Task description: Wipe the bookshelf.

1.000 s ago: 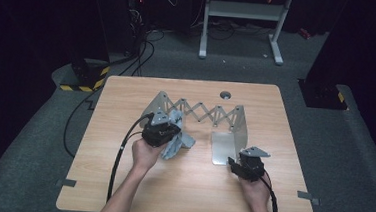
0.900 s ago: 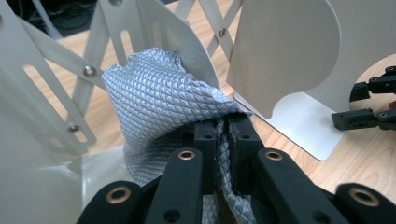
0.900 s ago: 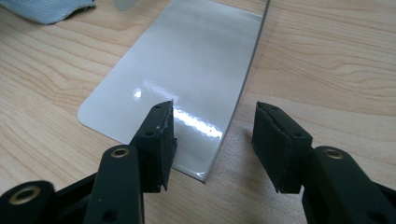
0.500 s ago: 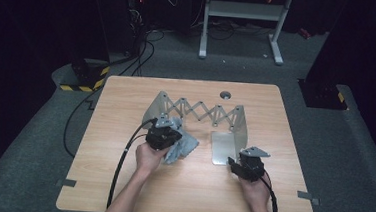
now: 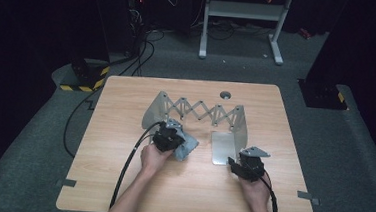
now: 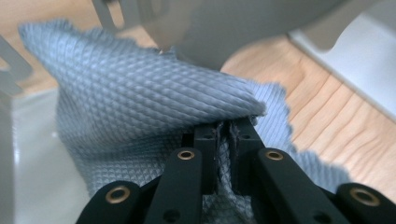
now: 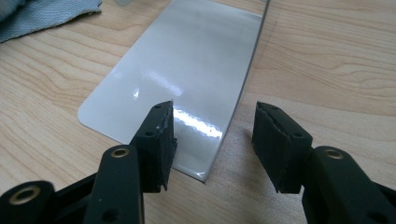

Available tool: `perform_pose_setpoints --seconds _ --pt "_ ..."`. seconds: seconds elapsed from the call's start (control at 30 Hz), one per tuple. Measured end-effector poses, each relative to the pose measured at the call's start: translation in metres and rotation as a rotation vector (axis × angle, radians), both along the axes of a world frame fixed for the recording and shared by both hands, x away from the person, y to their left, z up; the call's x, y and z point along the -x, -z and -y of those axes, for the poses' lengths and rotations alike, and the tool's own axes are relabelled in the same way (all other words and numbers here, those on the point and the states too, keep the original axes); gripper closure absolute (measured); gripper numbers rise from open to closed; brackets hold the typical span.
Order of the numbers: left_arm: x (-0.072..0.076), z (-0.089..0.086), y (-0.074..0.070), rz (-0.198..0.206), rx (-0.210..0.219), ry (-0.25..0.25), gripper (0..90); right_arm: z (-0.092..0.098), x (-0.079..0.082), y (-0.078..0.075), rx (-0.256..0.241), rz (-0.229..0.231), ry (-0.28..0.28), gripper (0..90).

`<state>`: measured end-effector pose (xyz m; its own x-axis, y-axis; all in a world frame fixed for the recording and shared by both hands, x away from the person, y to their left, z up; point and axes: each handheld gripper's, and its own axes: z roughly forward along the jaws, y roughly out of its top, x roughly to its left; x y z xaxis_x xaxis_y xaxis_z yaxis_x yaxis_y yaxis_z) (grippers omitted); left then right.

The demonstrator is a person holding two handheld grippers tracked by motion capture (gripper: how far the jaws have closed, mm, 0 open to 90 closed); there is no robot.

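Observation:
A grey textured cloth [image 5: 185, 147] [image 6: 140, 98] lies bunched on the wooden table, in front of a metal scissor-lattice rack [image 5: 201, 111]. My left gripper [image 5: 167, 138] [image 6: 224, 133] is shut on a fold of the cloth, just in front of the rack's left end plate [image 5: 154, 111]. The rack's right end plate has a flat glossy foot [image 5: 223, 147] [image 7: 187, 79] lying on the table. My right gripper [image 5: 244, 166] [image 7: 215, 140] stands open at the near right corner of that foot, one jaw over the plate and one over bare wood.
A round grommet hole [image 5: 225, 94] sits near the table's far edge. Cables trail from both grippers off the near edge. Dark floor, a cable bundle and a white stand base [image 5: 242, 19] lie beyond the table.
My left gripper has drawn the cloth back toward the near side and slightly right, away from the rack's left plate. The right gripper has stayed in place.

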<state>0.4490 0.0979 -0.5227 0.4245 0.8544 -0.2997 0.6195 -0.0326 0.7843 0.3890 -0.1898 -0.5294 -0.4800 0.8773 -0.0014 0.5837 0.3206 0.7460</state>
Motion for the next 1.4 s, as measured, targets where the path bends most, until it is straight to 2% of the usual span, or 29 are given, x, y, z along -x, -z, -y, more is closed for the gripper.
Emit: perform_pose_setpoints --seconds 0.13,0.17,0.23,0.37,0.43,0.47,0.57,0.77,0.87,0.97,1.07,1.13,1.23,1.33,1.4 --pt "0.004 0.003 -0.001 0.007 0.002 -0.001 84.1 0.000 0.000 0.000 0.000 0.000 0.000 49.2" --pt "0.006 0.003 -0.003 0.009 -0.011 0.013 84.2 0.000 0.000 0.000 0.000 0.000 0.000 49.2" --pt "0.010 0.006 -0.007 0.020 -0.012 0.031 84.2 0.000 0.000 0.000 -0.001 0.000 0.000 49.2" --pt "0.020 0.014 -0.019 0.045 0.026 0.067 84.3 0.000 0.000 0.000 0.000 0.000 0.000 49.2" --pt "0.025 0.018 -0.027 0.072 0.056 0.080 84.3 0.000 0.000 0.000 0.000 0.000 0.000 49.2" --pt "0.026 0.020 -0.033 0.089 0.057 0.086 84.3 0.000 0.000 0.000 0.000 0.000 0.000 49.2" --pt "0.029 0.025 -0.051 0.130 0.078 0.072 84.3 0.000 0.000 0.000 0.000 0.000 -0.001 49.2" --pt "0.033 0.023 -0.084 0.216 0.088 0.031 84.3 0.000 0.000 0.000 -0.001 0.000 -0.002 49.1" --pt "0.031 0.019 -0.095 0.236 0.075 0.007 84.3 0.000 0.000 0.000 -0.001 0.000 -0.001 49.0" --pt "0.029 0.014 -0.102 0.247 0.082 -0.019 84.3 0.000 0.000 0.000 -0.002 -0.001 -0.002 48.9" --pt "0.028 0.012 -0.107 0.268 0.069 -0.036 84.3 0.000 0.000 0.000 -0.002 -0.001 -0.002 48.9" --pt "0.027 0.011 -0.108 0.263 0.068 -0.039 84.3 0.000 0.000 0.000 -0.001 -0.001 -0.002 48.9" --pt "0.025 0.012 -0.102 0.247 0.059 -0.039 84.3 0.000 0.000 0.000 -0.001 0.000 -0.002 48.9" --pt "0.025 0.012 -0.096 0.246 0.079 -0.049 84.3 0.000 0.000 0.000 -0.001 0.000 -0.002 48.9" --pt "0.026 0.012 -0.095 0.249 0.062 -0.046 84.3 0.000 0.000 0.000 -0.001 0.000 -0.002 48.9"
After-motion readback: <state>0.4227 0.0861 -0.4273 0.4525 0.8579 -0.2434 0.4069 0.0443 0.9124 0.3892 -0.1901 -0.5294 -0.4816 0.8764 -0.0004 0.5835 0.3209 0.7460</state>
